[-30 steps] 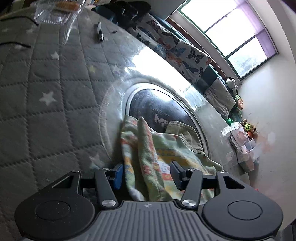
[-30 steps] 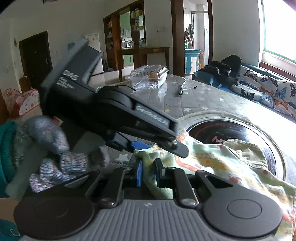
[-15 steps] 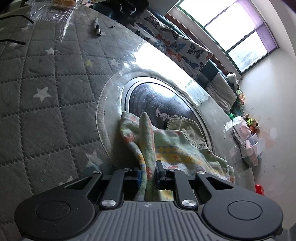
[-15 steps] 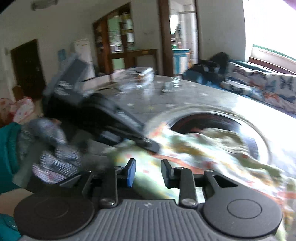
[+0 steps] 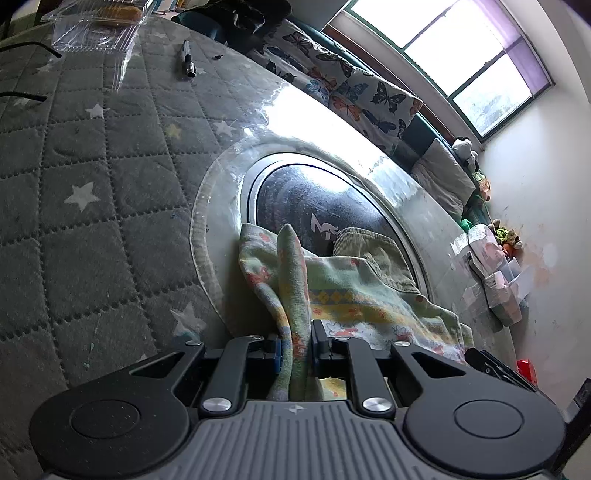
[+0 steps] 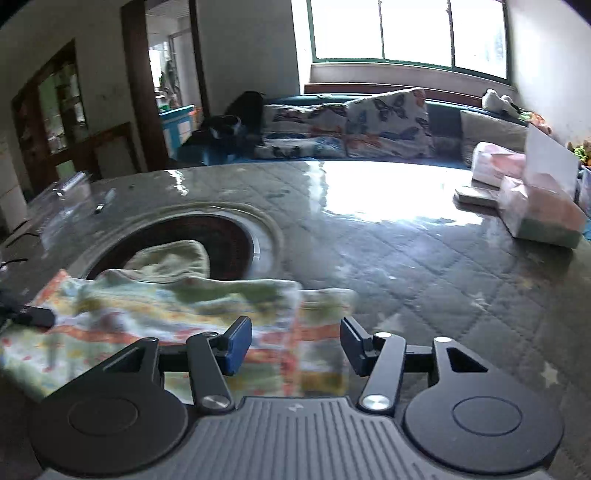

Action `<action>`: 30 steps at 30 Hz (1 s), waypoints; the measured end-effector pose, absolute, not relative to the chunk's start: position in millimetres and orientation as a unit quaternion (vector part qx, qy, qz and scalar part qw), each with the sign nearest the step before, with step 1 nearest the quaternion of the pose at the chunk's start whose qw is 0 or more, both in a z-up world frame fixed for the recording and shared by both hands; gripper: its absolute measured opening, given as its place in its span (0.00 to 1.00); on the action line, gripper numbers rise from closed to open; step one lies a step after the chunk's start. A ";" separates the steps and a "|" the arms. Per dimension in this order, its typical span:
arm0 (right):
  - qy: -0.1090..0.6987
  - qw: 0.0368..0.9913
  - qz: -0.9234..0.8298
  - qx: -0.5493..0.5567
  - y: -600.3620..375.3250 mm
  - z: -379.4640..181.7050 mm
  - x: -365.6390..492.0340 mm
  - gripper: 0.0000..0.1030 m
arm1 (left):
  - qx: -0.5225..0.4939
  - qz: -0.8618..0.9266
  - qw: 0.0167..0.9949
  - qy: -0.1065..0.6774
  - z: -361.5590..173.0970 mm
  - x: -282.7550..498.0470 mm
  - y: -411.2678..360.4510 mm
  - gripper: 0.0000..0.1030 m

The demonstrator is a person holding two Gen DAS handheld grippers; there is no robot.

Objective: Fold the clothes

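- Showing a white logo, not legible, the dark round inset (image 5: pixel 314 206) lies ahead of the left gripper (image 5: pixel 295 347).
- Left gripper pinches a raised fold of the patterned garment (image 5: pixel 354 295).
- Right gripper (image 6: pixel 295 347) spread wide; garment's edge lies between and left of its fingers.

A quilted cover with stars (image 5: pixel 92 155) is spread over the table under clear plastic. A dark round disc (image 5: pixel 317 206) is set into the middle. A clear plastic box (image 5: pixel 96 26) and a pen (image 5: pixel 187 61) are seen at the far edge. Tissue packs (image 6: pixel 539 206) are stacked near one side. Butterfly cushions (image 6: pixel 388 125) are lined up under the window (image 6: pixel 406 29).
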State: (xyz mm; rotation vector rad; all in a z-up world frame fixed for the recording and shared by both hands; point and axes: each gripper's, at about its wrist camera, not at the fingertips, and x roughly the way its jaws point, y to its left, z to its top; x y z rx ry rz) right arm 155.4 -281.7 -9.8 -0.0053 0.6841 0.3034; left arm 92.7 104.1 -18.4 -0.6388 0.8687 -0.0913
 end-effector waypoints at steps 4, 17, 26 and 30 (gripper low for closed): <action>0.347 0.926 0.148 0.005 -284.8 -19.6 162.8 0.59 | -0.300 -0.043 0.859 0.413 -18.3 92.6 102.5 0.16; 0.326 0.931 0.161 0.015 -275.3 -7.1 140.6 0.09 | -0.261 -0.040 0.874 0.408 -10.1 94.1 94.7 0.14; 0.293 0.944 0.151 0.027 -285.6 15.7 123.2 0.08 | -0.208 -0.071 0.901 0.374 26.1 101.5 68.5 0.11; 0.273 0.952 0.132 0.025 -300.0 32.3 116.5 0.08 | -0.193 -0.092 0.905 0.367 38.2 111.4 46.9 0.10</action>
